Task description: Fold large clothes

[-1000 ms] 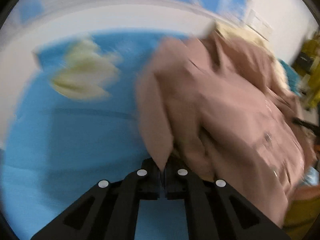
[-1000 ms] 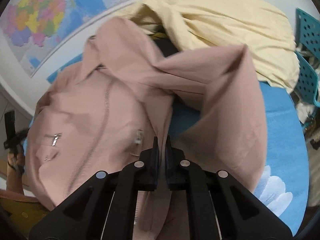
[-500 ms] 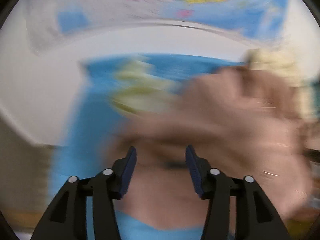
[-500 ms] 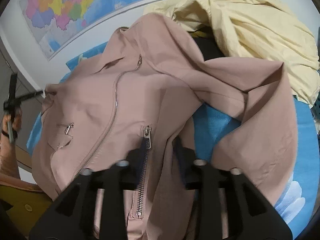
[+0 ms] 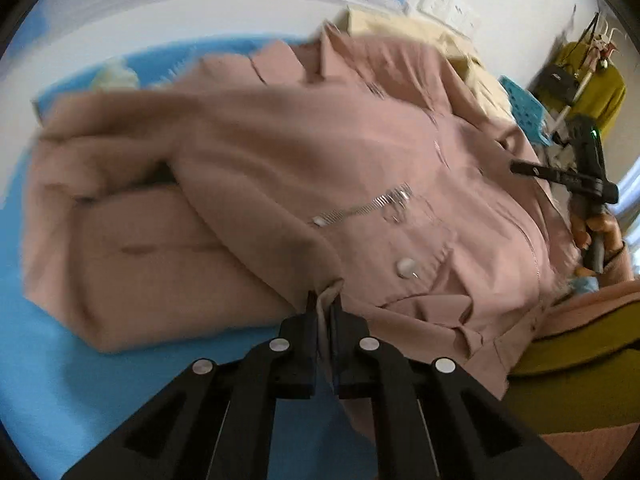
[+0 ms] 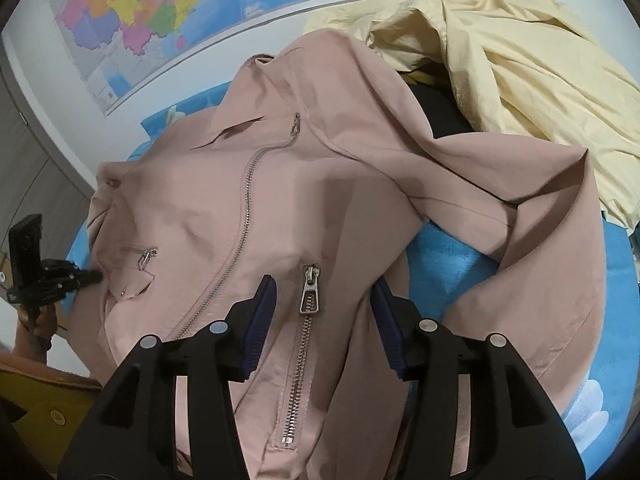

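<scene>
A dusty-pink zip jacket [image 5: 280,168] lies spread on the blue bed sheet [image 5: 60,380], one sleeve folded across its left side. My left gripper [image 5: 324,300] is shut on a pinch of the jacket's edge just below a snap button. In the right wrist view the jacket [image 6: 200,208] lies front up. My right gripper [image 6: 324,288] hovers over its lower front, jaws opening. A zipper pull [image 6: 310,292] shows in the gap, and the blue pads [image 6: 260,320] do not press the cloth. The left gripper [image 6: 94,276] meets the jacket's left edge.
A crumpled pale-yellow garment [image 6: 520,60] lies at the far right of the bed, over something dark. A coloured map [image 6: 140,12] hangs on the wall behind. A teal basket [image 5: 524,108] and hanging clothes [image 5: 596,84] stand to the right. A person's hand [image 5: 600,232] holds the right gripper.
The left gripper let go, opened, then shut on the jacket's edge by the snap button. The right gripper released the fabric and opened wide; the jacket front now lies flatter.
</scene>
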A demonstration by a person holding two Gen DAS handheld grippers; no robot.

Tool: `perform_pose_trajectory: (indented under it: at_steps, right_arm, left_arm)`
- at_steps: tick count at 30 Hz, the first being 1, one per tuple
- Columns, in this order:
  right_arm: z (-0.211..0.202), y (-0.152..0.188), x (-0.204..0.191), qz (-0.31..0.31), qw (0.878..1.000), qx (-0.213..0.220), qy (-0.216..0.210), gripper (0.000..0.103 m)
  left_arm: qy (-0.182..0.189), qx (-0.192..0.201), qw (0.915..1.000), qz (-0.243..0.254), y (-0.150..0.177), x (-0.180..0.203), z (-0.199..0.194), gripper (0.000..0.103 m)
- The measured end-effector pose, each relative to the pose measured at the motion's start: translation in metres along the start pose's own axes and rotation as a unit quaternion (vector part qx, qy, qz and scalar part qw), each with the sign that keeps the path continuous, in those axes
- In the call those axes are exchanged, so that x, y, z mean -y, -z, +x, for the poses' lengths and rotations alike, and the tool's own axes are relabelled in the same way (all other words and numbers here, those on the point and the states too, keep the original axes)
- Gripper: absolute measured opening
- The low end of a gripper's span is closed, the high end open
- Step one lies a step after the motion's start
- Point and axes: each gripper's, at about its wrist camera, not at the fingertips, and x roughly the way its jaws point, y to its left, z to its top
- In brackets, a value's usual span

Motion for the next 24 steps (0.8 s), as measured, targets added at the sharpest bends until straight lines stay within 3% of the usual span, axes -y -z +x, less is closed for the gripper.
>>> perform_pose_trajectory:
  at_steps: [1, 2, 4, 5, 8, 11, 12, 14, 15, 17, 20, 21, 22, 24]
  right_arm:
    - [-0.001, 0.000, -0.001, -0.001, 1.000, 0.001, -0.002, 0.049]
    - [-0.002, 0.000, -0.001, -0.002, 1.000, 0.002, -0.002, 0.049]
    - [-0.003, -0.001, 0.000, -0.001, 1.000, 0.007, -0.002, 0.049]
    - [-0.004, -0.001, 0.000, 0.001, 1.000, 0.008, -0.004, 0.049]
    - [-0.003, -0.001, 0.001, 0.006, 1.000, 0.010, -0.006, 0.049]
    - [-0.002, -0.001, 0.002, 0.011, 1.000, 0.012, -0.008, 0.051]
    - [-0.002, -0.002, 0.002, 0.014, 1.000, 0.012, -0.010, 0.052]
    - [-0.001, -0.004, 0.003, 0.015, 1.000, 0.011, -0.009, 0.052]
    - [-0.002, -0.006, 0.002, 0.012, 1.000, 0.011, -0.005, 0.052]
    - [-0.004, -0.009, 0.000, 0.006, 1.000, 0.014, -0.002, 0.052]
    - [-0.008, -0.021, -0.004, -0.019, 0.999, 0.027, 0.008, 0.053]
    - [-0.009, -0.029, -0.006, -0.030, 0.999, 0.036, 0.014, 0.053]
    - [-0.010, -0.037, -0.009, -0.041, 0.998, 0.044, 0.020, 0.053]
    - [-0.010, -0.055, -0.018, -0.067, 0.995, 0.059, 0.031, 0.053]
  left_arm:
    - [-0.016, 0.015, 0.9997, -0.010, -0.004, -0.010, -0.010, 0.015]
    - [-0.036, 0.031, 0.9986, -0.024, -0.007, -0.023, -0.022, 0.038]
    - [-0.111, 0.064, 0.9909, -0.041, -0.007, -0.045, -0.046, 0.057]
    - [-0.142, 0.065, 0.9863, -0.053, -0.006, -0.058, -0.052, 0.064]
    - [-0.199, 0.041, 0.9749, -0.092, -0.003, -0.085, -0.046, 0.068]
    - [-0.242, 0.007, 0.9645, -0.106, 0.003, -0.103, -0.024, 0.065]
    - [-0.245, 0.000, 0.9633, -0.109, 0.004, -0.107, -0.014, 0.056]
    - [-0.245, 0.011, 0.9628, -0.114, -0.001, -0.109, -0.008, 0.002]
    - [-0.266, 0.013, 0.9573, -0.112, -0.003, -0.112, -0.012, 0.004]
    - [-0.323, 0.031, 0.9377, -0.125, -0.013, -0.124, -0.031, 0.002]
    - [-0.414, 0.056, 0.8905, -0.181, -0.025, -0.156, -0.076, 0.005]
    - [-0.426, 0.062, 0.8843, -0.182, -0.031, -0.157, -0.087, 0.007]
    - [-0.432, 0.065, 0.8820, -0.176, -0.036, -0.152, -0.092, 0.018]
    - [-0.437, 0.079, 0.8851, -0.138, -0.052, -0.133, -0.098, 0.032]
